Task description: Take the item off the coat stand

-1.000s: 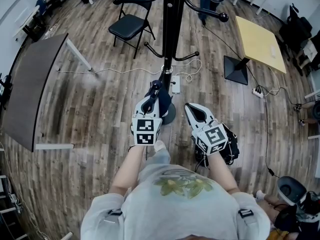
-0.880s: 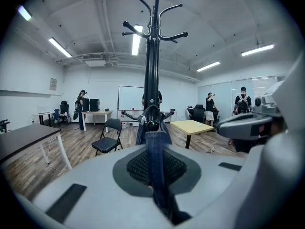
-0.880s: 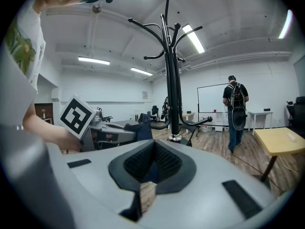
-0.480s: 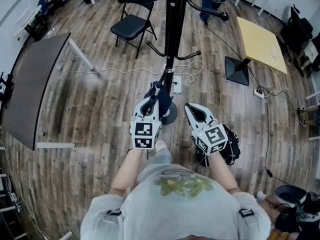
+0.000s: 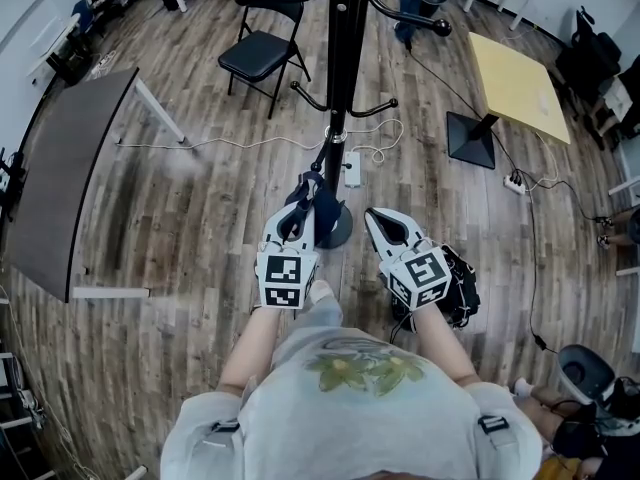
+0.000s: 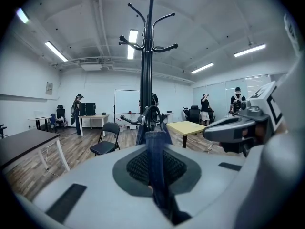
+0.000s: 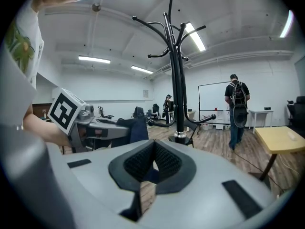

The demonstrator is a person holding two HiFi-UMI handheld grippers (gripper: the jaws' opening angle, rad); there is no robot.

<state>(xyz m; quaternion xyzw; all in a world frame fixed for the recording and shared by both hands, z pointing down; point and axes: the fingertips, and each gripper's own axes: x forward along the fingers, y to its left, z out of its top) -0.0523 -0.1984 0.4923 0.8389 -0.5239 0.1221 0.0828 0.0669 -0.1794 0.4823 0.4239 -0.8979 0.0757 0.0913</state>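
Observation:
The black coat stand [image 5: 340, 58] rises in front of me, its round base [image 5: 338, 232] on the wood floor. My left gripper [image 5: 303, 196] is shut on a dark blue fabric item [image 5: 325, 208], held just in front of the pole and off its hooks. In the left gripper view the blue strap [image 6: 155, 147] runs between the closed pads, with a black loop [image 6: 151, 114] at its top and the coat stand [image 6: 147, 56] behind it. My right gripper [image 5: 373, 218] hovers beside it to the right, shut with nothing in it. The right gripper view shows the blue item [image 7: 138, 128] at left.
A black folding chair [image 5: 262, 50] stands behind the stand. At left is a dark table [image 5: 70, 168], at right a yellow table [image 5: 520, 83] and a black stand base [image 5: 472, 140]. A black bag [image 5: 458, 290] lies by my right hand. Cables and a power strip [image 5: 352, 168] cross the floor.
My left gripper has drawn back toward me a little, carrying the blue item away from the pole. The right gripper has barely moved.

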